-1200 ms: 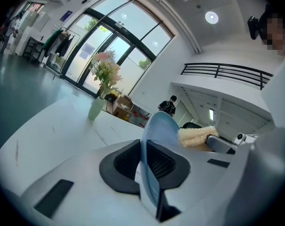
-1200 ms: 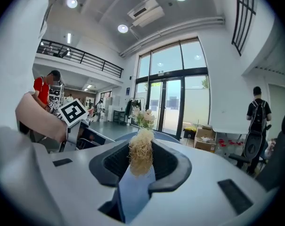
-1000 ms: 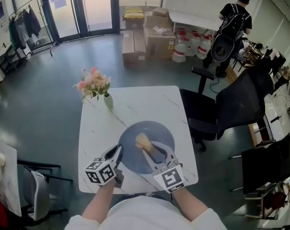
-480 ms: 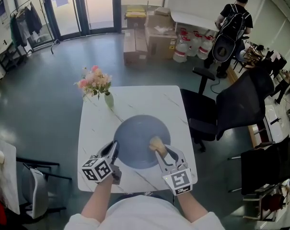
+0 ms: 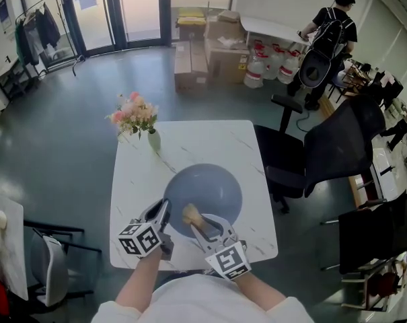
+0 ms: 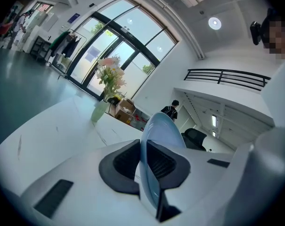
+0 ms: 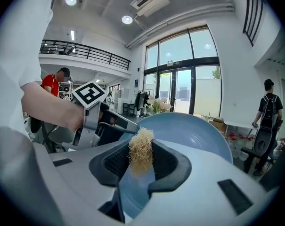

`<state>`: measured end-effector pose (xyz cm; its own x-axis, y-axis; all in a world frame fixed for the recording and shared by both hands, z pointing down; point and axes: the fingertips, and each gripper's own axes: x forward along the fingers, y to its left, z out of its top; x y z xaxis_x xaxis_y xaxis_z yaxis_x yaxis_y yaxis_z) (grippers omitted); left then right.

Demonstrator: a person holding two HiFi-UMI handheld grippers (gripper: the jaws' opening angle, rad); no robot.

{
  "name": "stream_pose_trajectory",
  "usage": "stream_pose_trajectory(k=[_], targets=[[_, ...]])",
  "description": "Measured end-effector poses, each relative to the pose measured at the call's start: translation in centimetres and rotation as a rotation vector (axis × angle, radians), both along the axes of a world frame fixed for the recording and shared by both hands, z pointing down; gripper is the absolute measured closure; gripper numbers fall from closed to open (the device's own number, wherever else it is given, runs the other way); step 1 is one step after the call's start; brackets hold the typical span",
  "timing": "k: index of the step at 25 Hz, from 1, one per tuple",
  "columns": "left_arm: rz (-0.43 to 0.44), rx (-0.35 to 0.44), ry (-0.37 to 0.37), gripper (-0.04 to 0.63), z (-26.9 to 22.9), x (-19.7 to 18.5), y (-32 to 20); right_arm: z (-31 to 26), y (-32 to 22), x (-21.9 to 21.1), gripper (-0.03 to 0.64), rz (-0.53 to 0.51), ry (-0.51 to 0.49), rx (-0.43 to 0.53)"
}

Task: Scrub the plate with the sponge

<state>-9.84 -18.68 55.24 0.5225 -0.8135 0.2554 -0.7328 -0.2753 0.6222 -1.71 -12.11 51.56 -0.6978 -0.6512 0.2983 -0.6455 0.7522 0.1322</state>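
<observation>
Left tongs [image 5: 164,211] [image 6: 144,163]: pressed together on the rim of the blue plate [image 5: 210,187] [image 6: 159,126], which shows edge-on between the dark pads in the left gripper view.
Right tongs [image 5: 194,218] [image 7: 141,163]: pinching a straw-coloured fibrous sponge [image 5: 189,213] [image 7: 141,149], whose tuft sticks out past the pads.
Sponge position: over the near part of the plate's inner face, just beside the left tongs; whether it presses on the surface I cannot tell.
Plate: round and pale blue, at the near middle of the worktop [image 5: 190,143], gripped at its near-left edge; in the right gripper view [image 7: 199,133] its hollow faces the camera.
Hands: one behind each tool, each tool carrying a cube with square markers, at the near edge of the worktop.
Worktop: square, white, with faint marble veins.
Vase of pink flowers [image 5: 151,140] [image 6: 99,111]: upright at the far-left corner, well apart from the plate.
Surroundings: black swivel chair [image 5: 294,160] just right of the worktop; cardboard boxes [image 5: 210,52] and a person with a backpack [image 5: 327,36] further off.
</observation>
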Motion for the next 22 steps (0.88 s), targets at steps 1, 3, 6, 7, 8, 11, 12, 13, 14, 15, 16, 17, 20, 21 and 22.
stream_pose_trajectory(k=[1, 3, 6, 7, 8, 11, 12, 13, 14, 15, 16, 17, 20, 21, 22], targets=[[0.006, -0.001, -0.002, 0.546, 0.1, 0.2, 0.3, -0.3, -0.4, -0.6, 0.492, -0.013, 0.003, 0.012], [0.018, -0.004, -0.004, 0.545, 0.2, 0.4, 0.8, -1.2, -1.5, -1.4, 0.492, -0.027, 0.015, 0.045], [0.027, -0.014, 0.004, 0.545, 0.5, 0.7, 1.8, -2.8, -3.5, -1.0, 0.492, -0.004, 0.025, 0.098], [0.029, -0.017, 0.008, 0.546, 0.6, 0.8, 2.0, -3.3, -4.2, -0.4, 0.492, 0.015, 0.027, 0.111], [0.030, -0.019, 0.010, 0.546, 0.7, 0.8, 2.1, -3.7, -4.9, 0.3, 0.492, 0.039, 0.028, 0.121], [0.028, -0.020, 0.012, 0.546, 0.7, 0.8, 2.2, -4.2, -6.4, 3.3, 0.492, 0.125, 0.035, 0.126], [0.026, -0.019, 0.014, 0.546, 0.7, 0.7, 2.2, -4.2, -6.7, 4.3, 0.492, 0.153, 0.036, 0.121], [0.022, -0.018, 0.017, 0.545, 0.6, 0.6, 2.0, -4.0, -6.9, 5.3, 0.492, 0.177, 0.037, 0.113], [0.017, -0.018, 0.020, 0.546, 0.6, 0.4, 1.9, -3.8, -6.9, 6.2, 0.492, 0.198, 0.037, 0.102], [0.011, -0.018, 0.024, 0.546, 0.6, 0.2, 1.7, -3.5, -6.9, 7.0, 0.492, 0.214, 0.040, 0.092], [0.004, -0.018, 0.028, 0.546, 0.5, 0.0, 1.5, -3.2, -6.7, 7.7, 0.492, 0.228, 0.047, 0.082], [-0.003, -0.018, 0.033, 0.546, 0.5, -0.2, 1.3, -2.9, -6.4, 8.2, 0.492, 0.238, 0.057, 0.073], [-0.028, -0.014, 0.044, 0.545, 0.3, -0.8, 0.4, -1.5, -5.0, 8.8, 0.492, 0.257, 0.083, 0.042], [-0.037, -0.011, 0.049, 0.545, 0.2, -1.1, 0.1, -0.9, -4.4, 8.7, 0.492, 0.258, 0.084, 0.025], [-0.046, -0.008, 0.053, 0.545, 0.1, -1.3, -0.2, -0.3, -3.7, 8.5, 0.492, 0.257, 0.082, 0.006]])
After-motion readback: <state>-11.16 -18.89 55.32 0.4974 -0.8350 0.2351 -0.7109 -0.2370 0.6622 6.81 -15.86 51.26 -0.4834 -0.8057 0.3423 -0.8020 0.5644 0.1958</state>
